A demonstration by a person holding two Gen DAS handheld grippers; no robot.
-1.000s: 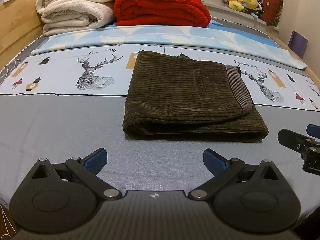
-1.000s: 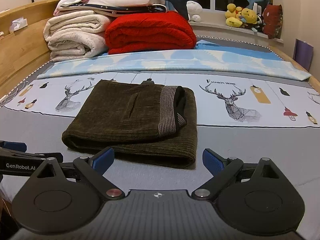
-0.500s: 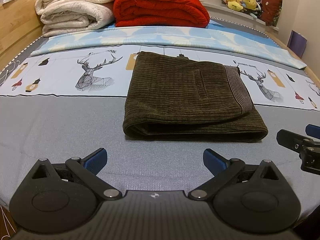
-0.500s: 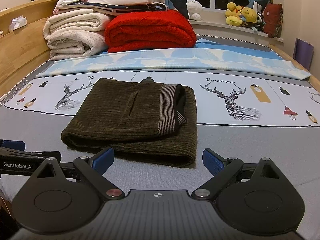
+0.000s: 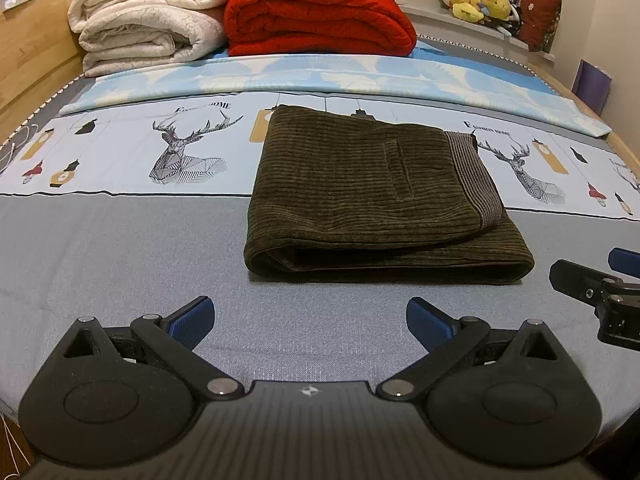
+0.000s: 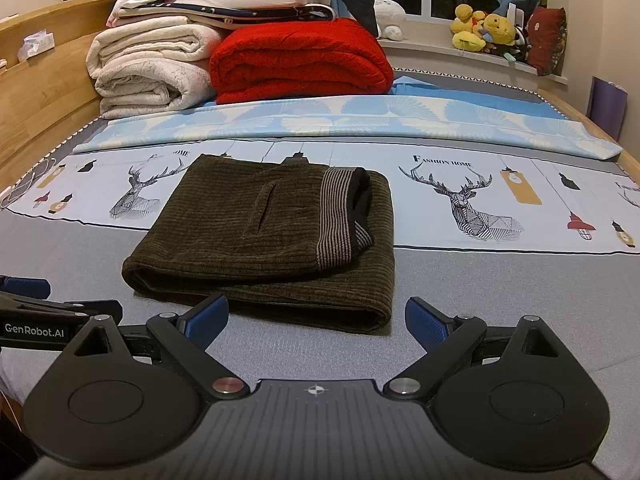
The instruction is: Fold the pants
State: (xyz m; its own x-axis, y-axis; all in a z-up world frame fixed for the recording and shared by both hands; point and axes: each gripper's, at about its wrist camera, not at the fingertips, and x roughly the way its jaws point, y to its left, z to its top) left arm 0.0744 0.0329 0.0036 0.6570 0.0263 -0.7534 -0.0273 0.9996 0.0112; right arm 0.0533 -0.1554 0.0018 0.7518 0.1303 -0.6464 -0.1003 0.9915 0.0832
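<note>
Dark olive corduroy pants (image 5: pixel 372 196) lie folded into a compact rectangle on the bed, striped waistband to the right, folded edge toward me. In the right wrist view the same pants (image 6: pixel 264 236) sit just beyond the fingers, left of centre. My left gripper (image 5: pixel 310 320) stands open over grey sheet, short of the pants, holding nothing. My right gripper (image 6: pixel 316 318) is open too, its left finger close to the pants' near edge without touching. Each gripper shows at the edge of the other's view: the right gripper (image 5: pixel 596 284), the left gripper (image 6: pixel 44 312).
The bed's grey sheet (image 5: pixel 120 264) meets a deer-print cover (image 5: pixel 188 156) behind. Folded cream blankets (image 5: pixel 148 20) and a red blanket (image 5: pixel 316 16) are stacked at the far end. Plush toys (image 6: pixel 484 28) sit on the sill. A wooden bed frame (image 6: pixel 36 92) runs along the left.
Both grippers have drifted very slightly; the pants appear a touch nearer in the right wrist view. Nothing was taken hold of or let go.
</note>
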